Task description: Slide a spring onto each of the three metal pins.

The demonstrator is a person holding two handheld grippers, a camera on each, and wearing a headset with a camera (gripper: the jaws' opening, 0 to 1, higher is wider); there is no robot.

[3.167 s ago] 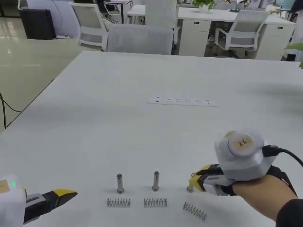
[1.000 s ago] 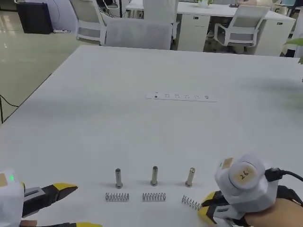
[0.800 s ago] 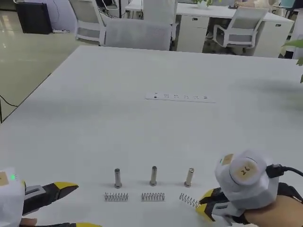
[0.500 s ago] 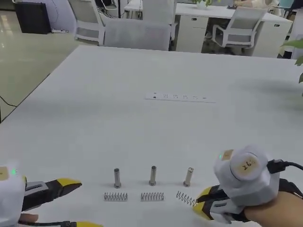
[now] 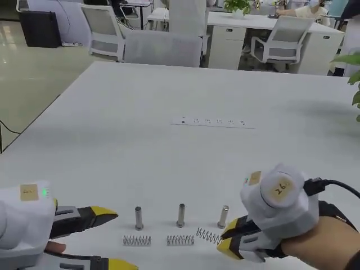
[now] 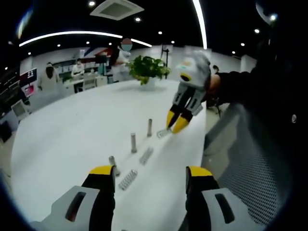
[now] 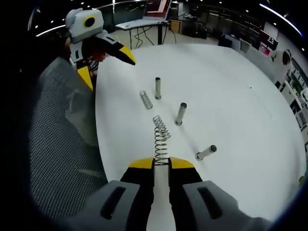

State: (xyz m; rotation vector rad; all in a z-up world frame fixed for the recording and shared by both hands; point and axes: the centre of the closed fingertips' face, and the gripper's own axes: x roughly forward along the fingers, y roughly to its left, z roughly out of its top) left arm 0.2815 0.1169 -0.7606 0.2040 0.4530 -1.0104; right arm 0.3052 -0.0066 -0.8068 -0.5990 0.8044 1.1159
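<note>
Your right hand-held gripper (image 7: pixel 161 163) pinches a spring (image 7: pixel 160 144) by its end.
Probably floppy: hold nearer mid-coil; left hand-held gripper (image 6: pixel 150 175) gapes empty.

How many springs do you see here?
3 springs: one before the left pin, one before the middle pin, one held by the right gripper. None seem hidden.

Your white workbench (image 5: pixel 169 95) stands in an open office: grey mesh chairs (image 5: pixel 104 28) and white desks (image 5: pixel 253 21) beyond it, glossy floor (image 5: pixel 28 67) on your left, strip lights (image 6: pixel 199 24) overhead.
</note>
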